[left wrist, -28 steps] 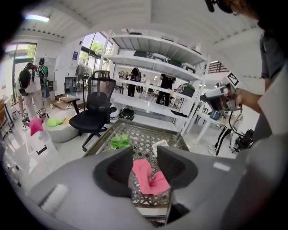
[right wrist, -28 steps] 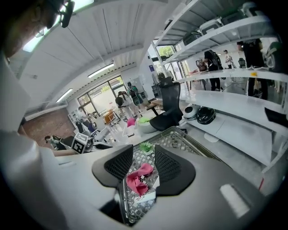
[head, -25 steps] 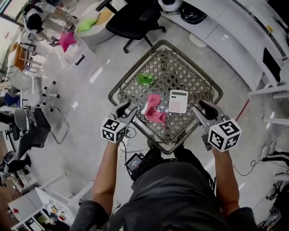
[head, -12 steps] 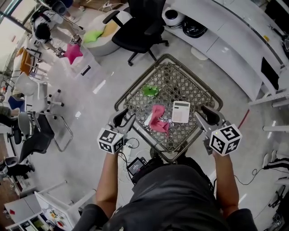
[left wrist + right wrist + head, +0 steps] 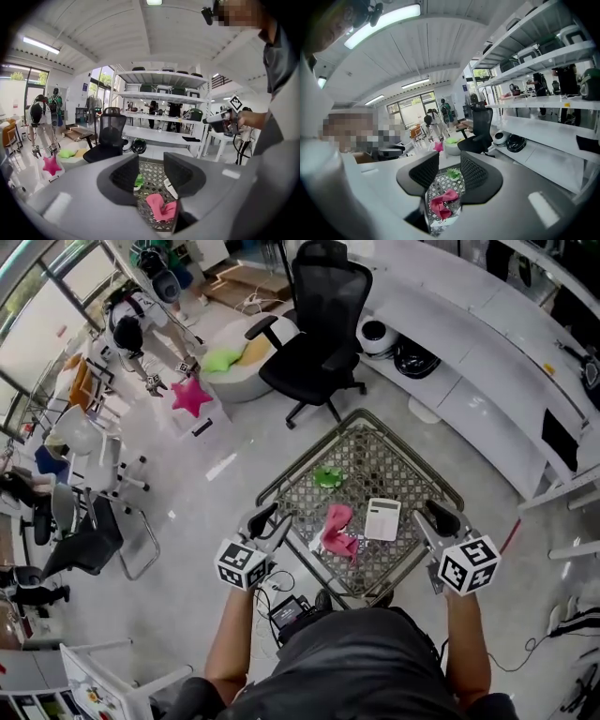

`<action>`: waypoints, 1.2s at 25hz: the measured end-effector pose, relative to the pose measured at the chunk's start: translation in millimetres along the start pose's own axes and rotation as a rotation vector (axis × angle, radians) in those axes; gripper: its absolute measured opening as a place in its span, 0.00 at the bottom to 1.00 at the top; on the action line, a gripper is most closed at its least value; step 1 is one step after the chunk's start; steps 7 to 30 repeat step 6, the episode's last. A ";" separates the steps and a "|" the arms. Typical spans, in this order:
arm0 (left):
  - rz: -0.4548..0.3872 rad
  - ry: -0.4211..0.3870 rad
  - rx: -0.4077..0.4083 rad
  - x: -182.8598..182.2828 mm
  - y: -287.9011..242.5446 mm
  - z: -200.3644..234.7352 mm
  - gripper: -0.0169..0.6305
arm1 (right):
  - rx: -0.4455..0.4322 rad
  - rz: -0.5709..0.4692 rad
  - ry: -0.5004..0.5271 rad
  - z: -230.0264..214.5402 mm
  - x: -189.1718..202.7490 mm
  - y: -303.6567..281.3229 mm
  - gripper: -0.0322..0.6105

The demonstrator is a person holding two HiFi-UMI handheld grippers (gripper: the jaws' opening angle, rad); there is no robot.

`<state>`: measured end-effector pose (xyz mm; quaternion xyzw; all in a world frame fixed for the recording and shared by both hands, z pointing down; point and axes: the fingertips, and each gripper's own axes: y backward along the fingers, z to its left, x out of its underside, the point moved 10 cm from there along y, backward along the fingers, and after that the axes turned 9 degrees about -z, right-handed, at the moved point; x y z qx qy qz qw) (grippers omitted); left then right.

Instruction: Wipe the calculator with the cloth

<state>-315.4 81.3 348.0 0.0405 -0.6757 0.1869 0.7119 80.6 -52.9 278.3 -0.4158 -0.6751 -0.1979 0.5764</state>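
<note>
**Asker:** Where are the two tools?

**Describer:** The left tool [image 5: 270, 523] and the right tool [image 5: 429, 519] are each held in a hand, in the air by the near corner of a diamond-shaped metal lattice table [image 5: 370, 460], one on each side of it. Neither touches the table or anything on it.

**Asker:** How far open are they?

**Describer:** In the left gripper view, the left tool's two dark ribbed pads stand a middling gap apart. Nothing is between them, and the table shows through the gap, lower down. The right gripper view shows the same for the right tool: jaws parted, gripping nothing.

**Asker:** And the calculator?

**Describer:** The white calculator [image 5: 382, 518] lies flat on the table, on the side nearer the right tool. A crumpled pink cloth [image 5: 337, 529] lies just beside it, toward the left tool. Whether the two touch cannot be told.

**Asker:** Anything else nearby?

**Describer:** A small green object [image 5: 328, 477] sits on the far part of the table, apart from the cloth. A black office chair [image 5: 323, 324] stands on the floor beyond.
</note>
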 end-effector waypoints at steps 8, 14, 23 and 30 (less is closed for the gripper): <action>0.010 0.013 -0.010 3.4 28.7 -22.6 0.32 | 0.025 0.009 -0.009 7.1 8.3 37.8 0.27; 0.010 0.013 -0.010 3.4 28.7 -22.6 0.32 | 0.025 0.009 -0.009 7.1 8.3 37.8 0.27; 0.010 0.013 -0.010 3.4 28.7 -22.6 0.32 | 0.025 0.009 -0.009 7.1 8.3 37.8 0.27; 0.010 0.013 -0.010 3.4 28.7 -22.6 0.32 | 0.025 0.009 -0.009 7.1 8.3 37.8 0.27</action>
